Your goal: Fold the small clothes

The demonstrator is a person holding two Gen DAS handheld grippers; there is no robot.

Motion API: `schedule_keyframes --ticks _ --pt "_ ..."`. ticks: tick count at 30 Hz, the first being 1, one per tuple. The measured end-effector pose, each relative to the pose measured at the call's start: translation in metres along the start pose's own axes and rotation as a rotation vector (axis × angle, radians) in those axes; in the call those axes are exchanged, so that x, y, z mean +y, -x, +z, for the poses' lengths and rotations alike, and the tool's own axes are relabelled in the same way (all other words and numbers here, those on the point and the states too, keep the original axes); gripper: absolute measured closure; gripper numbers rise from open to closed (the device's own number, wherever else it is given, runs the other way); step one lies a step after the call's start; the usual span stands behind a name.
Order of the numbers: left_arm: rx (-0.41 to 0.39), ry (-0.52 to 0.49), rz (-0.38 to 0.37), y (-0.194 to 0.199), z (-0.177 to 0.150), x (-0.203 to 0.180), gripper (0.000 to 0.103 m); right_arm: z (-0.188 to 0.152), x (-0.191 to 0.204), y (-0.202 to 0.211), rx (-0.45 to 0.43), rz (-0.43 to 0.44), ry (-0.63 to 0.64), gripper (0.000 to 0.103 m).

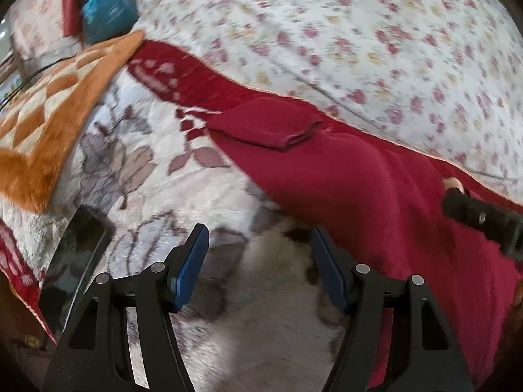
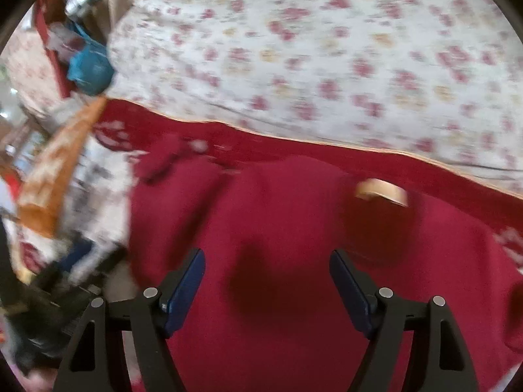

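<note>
Left wrist view shows my left gripper [image 1: 258, 261] with its blue pads spread wide and nothing between them, hovering over a pale, furry blanket [image 1: 157, 163] with a leaf pattern. The red garment [image 1: 359, 189], the thing I am to fold, lies to the right of that gripper, spread across the blanket with its far edge near the floral sheet [image 1: 327, 32]. One sleeve [image 1: 268, 125] is already doubled back on the body, its cuff end showing a soft rolled edge. At the right border a dark gripper finger pokes in over the cloth; I take it for my other tool.

From the right wrist camera, my right gripper [image 2: 268, 290] hangs directly above the middle of the red garment [image 2: 278, 212], jaws parted with only cloth below them, not pinched. A beige label [image 2: 382, 192] marks the neck opening just beyond.

I judge the fabric to be a thick, limp knit: light, not slippery, certain to sag and drag on the fuzzy blanket rather than slide. So I would pinch at an edge, hem or shoulder seam, where the layers bunch enough for the pads to bite, not the flat middle. An orange checked cloth [image 1: 49, 121] and a dark phone-like slab [image 1: 75, 261] lie to the left, well apart from the garment.
</note>
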State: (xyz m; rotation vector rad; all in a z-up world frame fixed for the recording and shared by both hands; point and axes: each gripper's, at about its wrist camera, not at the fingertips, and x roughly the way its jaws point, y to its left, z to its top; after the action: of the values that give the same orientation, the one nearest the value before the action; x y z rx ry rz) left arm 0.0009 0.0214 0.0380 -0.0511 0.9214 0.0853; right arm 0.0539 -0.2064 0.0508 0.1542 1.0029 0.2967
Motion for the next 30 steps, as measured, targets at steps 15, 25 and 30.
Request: schedule_keyframes --ticks 15,25,30 --pt "0.044 0.085 0.047 -0.024 0.013 0.031 0.038 0.066 0.078 -0.110 0.109 0.243 0.034 0.045" --pt "0.063 0.111 0.037 -0.030 0.016 0.033 0.038 0.091 0.085 -0.152 0.094 0.326 -0.088 0.077" --pt "0.041 0.122 0.044 -0.025 0.016 0.033 0.038 0.093 0.087 -0.113 -0.014 0.316 -0.017 0.096"
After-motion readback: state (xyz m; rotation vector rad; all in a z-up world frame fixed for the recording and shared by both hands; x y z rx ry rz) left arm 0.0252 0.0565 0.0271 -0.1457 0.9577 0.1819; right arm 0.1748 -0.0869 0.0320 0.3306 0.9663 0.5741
